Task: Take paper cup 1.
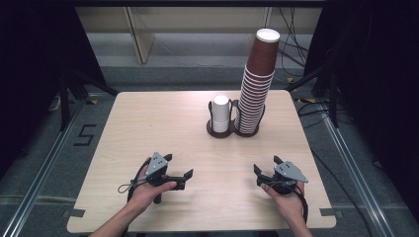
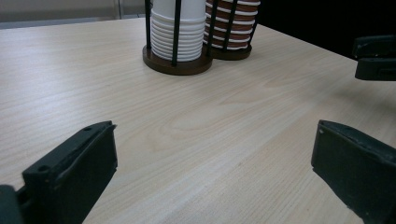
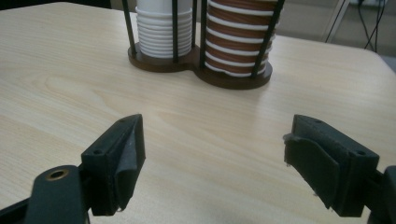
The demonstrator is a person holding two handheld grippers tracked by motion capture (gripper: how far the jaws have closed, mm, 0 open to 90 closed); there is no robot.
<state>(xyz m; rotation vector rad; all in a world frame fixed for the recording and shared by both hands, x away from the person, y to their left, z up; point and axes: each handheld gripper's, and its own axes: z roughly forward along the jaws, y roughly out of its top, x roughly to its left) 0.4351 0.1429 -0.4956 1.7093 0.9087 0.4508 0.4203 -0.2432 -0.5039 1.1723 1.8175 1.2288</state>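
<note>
1 overhead, 2 low gripper views share the cup holder (image 1: 232, 129).

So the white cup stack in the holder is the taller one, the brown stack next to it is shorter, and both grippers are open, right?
Not quite. The high view shows the brown stack towering over the white cup stack. They share the holder, and both the left gripper and right gripper are open.

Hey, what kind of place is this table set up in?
Probably a lab or recording workspace: a bare wooden table, loose cables on the floor behind it, and a person holding a left gripper and right gripper.

Bare tabletop (image 1: 163, 128) ahead, passable; cup holder (image 1: 232, 129) with tall brown stack (image 1: 257, 84) blocks far centre.
</note>
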